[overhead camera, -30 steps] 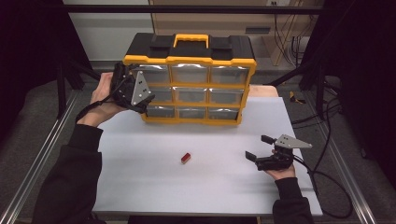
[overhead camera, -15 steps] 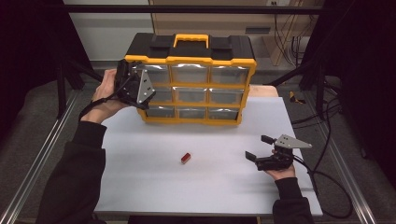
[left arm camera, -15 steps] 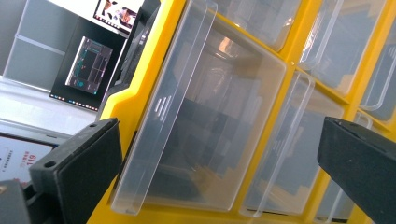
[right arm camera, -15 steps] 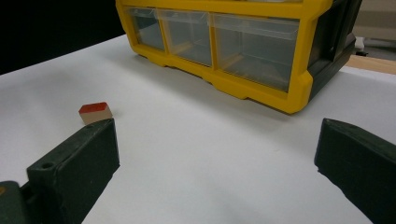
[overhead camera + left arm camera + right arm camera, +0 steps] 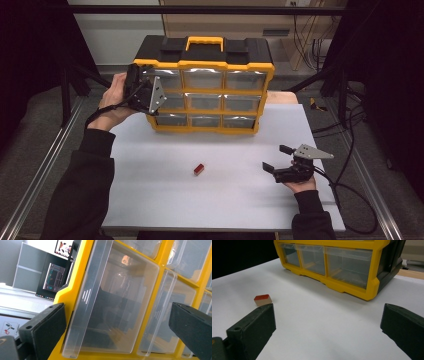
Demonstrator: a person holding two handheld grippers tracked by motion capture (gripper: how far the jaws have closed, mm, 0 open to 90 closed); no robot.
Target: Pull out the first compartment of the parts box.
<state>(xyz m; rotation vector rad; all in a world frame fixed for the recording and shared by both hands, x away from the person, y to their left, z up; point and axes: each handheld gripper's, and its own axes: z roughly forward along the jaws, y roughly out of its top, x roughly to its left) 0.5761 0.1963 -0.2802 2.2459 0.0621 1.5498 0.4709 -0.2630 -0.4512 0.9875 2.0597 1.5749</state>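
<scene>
A white table [image 5: 150, 210] with a smooth matte top carried everything. At its far edge stood the yellow-and-black drawer cabinet [image 5: 250, 67], a boxy plastic case with a black lid, a yellow carry handle [image 5: 205, 42] and three rows of three clear drawers set in a glossy yellow frame.

The person's left arm, in a dark sleeve, ran up along the table's left edge, the wrist bent inward so that the left gripper [image 5: 145, 95] pointed sideways at the cabinet's left column of drawers. Its grey three-cornered plate faced the camera. In the left gripper view its black, blocky jaws stood wide apart on either side of a clear drawer [image 5: 117, 302], whose front was a thin transparent panel with rounded corners and a long, flat pull lip marked with short ribs; the jaws were not closed on it, and I could not tell whether they touched it.

The right hand [image 5: 299, 184] rested low near the table's right edge, toward the near side, holding the right gripper [image 5: 274, 158] level and pointed left across the surface. Its jaws were spread wide and held nothing.

A small red block [image 5: 199, 169], a short rectangular piece with a red top and a paler side [image 5: 263, 300], lay near the middle of the table, well apart from the cabinet and left of the right gripper.
</scene>
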